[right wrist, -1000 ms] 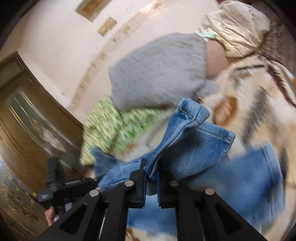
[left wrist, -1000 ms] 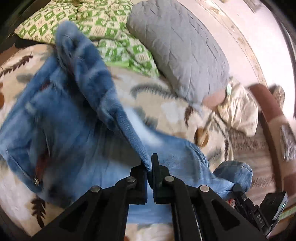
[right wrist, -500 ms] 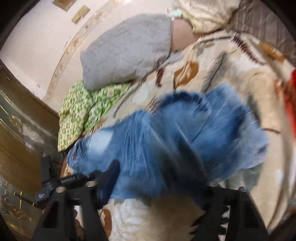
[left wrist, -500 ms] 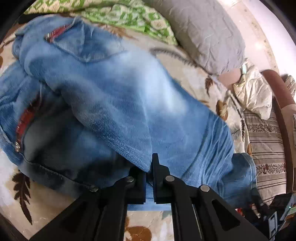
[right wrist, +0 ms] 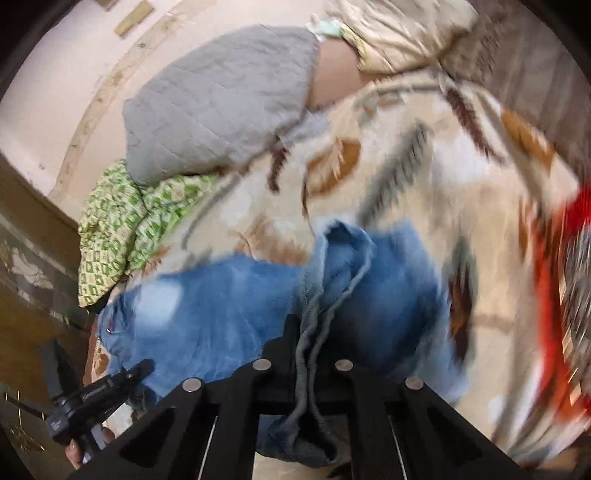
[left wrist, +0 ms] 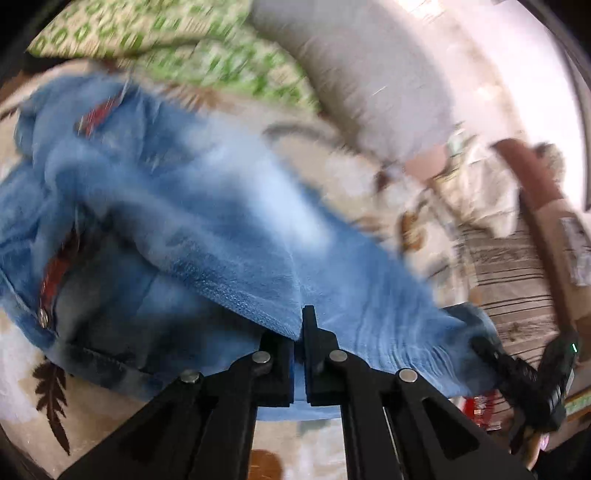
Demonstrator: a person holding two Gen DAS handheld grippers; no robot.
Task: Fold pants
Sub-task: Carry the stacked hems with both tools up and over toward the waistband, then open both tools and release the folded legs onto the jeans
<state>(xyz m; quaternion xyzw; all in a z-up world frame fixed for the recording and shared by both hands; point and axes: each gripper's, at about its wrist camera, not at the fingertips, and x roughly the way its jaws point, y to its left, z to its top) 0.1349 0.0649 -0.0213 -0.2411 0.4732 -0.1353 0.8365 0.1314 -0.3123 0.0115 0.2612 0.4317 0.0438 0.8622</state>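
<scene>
Blue jeans point(left wrist: 207, 221) lie folded lengthwise on a leaf-patterned blanket point(left wrist: 44, 398), waistband with red lining at the left. My left gripper point(left wrist: 298, 332) is shut on a fold edge of the jeans near the middle. In the right wrist view the jeans point(right wrist: 207, 310) stretch left, and my right gripper point(right wrist: 308, 343) is shut on the hem end of the legs, which bunches between the fingers. The left gripper also shows in the right wrist view point(right wrist: 99, 387) at lower left. The right gripper shows at the left view's lower right point(left wrist: 517, 373).
A grey quilted pillow point(left wrist: 369, 74) and a green patterned cushion point(left wrist: 207, 48) lie at the far side of the bed. A cream cushion point(right wrist: 399, 33) sits beyond. A red patterned cloth point(right wrist: 565, 295) lies at the right. A wooden headboard point(right wrist: 26, 258) stands left.
The right gripper, open half a second ago, has closed on the leg hems. The left gripper keeps its hold; the jeans have been laid down flatter on the blanket.
</scene>
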